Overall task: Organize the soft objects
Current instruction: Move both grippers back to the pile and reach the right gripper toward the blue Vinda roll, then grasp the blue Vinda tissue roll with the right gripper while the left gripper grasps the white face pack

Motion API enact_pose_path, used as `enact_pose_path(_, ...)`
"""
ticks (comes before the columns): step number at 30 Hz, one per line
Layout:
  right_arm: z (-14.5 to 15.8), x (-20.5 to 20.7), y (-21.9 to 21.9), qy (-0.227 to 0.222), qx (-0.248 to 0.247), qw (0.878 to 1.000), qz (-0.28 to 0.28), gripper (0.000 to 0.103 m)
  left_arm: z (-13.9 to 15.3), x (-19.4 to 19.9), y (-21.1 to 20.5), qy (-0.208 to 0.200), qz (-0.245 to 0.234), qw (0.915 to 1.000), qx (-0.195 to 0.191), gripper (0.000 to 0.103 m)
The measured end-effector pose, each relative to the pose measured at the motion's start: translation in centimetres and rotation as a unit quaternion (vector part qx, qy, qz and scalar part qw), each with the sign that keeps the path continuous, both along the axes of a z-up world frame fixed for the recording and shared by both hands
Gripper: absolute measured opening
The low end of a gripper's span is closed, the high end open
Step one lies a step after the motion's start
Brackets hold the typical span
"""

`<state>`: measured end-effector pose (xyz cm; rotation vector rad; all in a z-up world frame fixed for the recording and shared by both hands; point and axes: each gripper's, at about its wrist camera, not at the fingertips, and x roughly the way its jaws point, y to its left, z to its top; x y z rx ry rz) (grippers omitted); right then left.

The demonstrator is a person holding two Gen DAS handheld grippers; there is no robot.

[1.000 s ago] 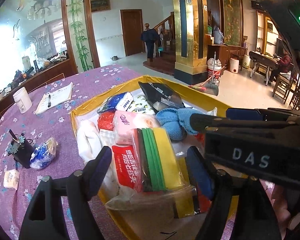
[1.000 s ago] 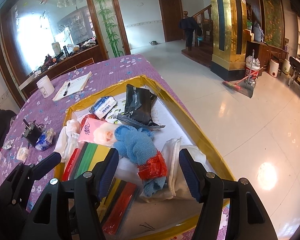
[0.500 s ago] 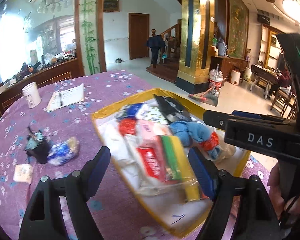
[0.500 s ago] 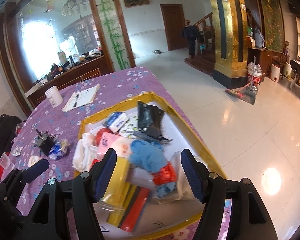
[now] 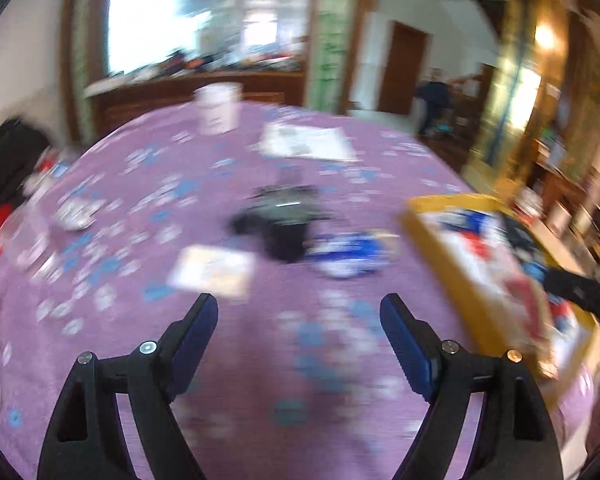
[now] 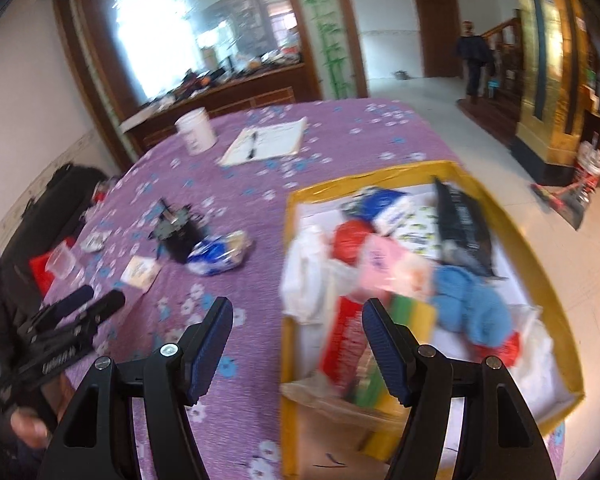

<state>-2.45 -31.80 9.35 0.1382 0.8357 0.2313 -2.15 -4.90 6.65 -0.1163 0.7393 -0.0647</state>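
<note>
**Purple tabletop, yellow tray of soft goods**

Purple flowered tabletop (image 6: 260, 184) carries a yellow tray (image 6: 548, 280) at its right end, heaped with soft things: blue cloth (image 6: 472, 304), pink pack (image 6: 380, 260), black pouch (image 6: 460, 220). Left of the tray lie a blue-and-white bag (image 6: 220, 250), notepad (image 6: 268, 140) and cup (image 6: 195, 130). Right gripper (image 6: 298, 344) hangs over the tray's left rim, fingers spread wide, empty. Left gripper (image 5: 298, 336), well left of the tray (image 5: 432, 236), is likewise spread and empty.

Daylight enters through a large window (image 5: 148, 20), which is overexposed to white. The left wrist view is heavily motion-blurred across the table (image 5: 260, 380); only the gripper fingers (image 5: 192, 332) remain sharp. The right wrist view shows milder blur. Fisheye distortion bends and darkens all edges.
</note>
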Motion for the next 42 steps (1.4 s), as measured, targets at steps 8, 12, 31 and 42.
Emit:
enact_pose_path(8, -0.8, 7.4, 8.0, 0.042, -0.035, 0.994, 0.096, 0.076, -3.8, 2.5, 7.5, 0.059, 0.109, 0.9921, -0.018, 0.082)
enact_pose_path(12, -2.6, 13.0, 9.3, 0.088, 0.019, 0.992, 0.086, 0.077, -4.5, 2.8, 7.8, 0.069, 0.115, 0.9905, -0.029, 0.082)
enact_pose_path(31, -5.0, 11.1, 11.1, 0.167, 0.078, 0.973, 0.135, 0.080, -4.5, 2.5, 8.6, 0.067, 0.128, 0.9884, -0.044, 0.083)
enact_pose_path(42, -8.2, 11.0, 14.1, 0.132, -0.010, 0.988, 0.074, 0.050, -4.2, 2.3, 8.9, 0.059, 0.134, 0.9879, -0.051, 0.083)
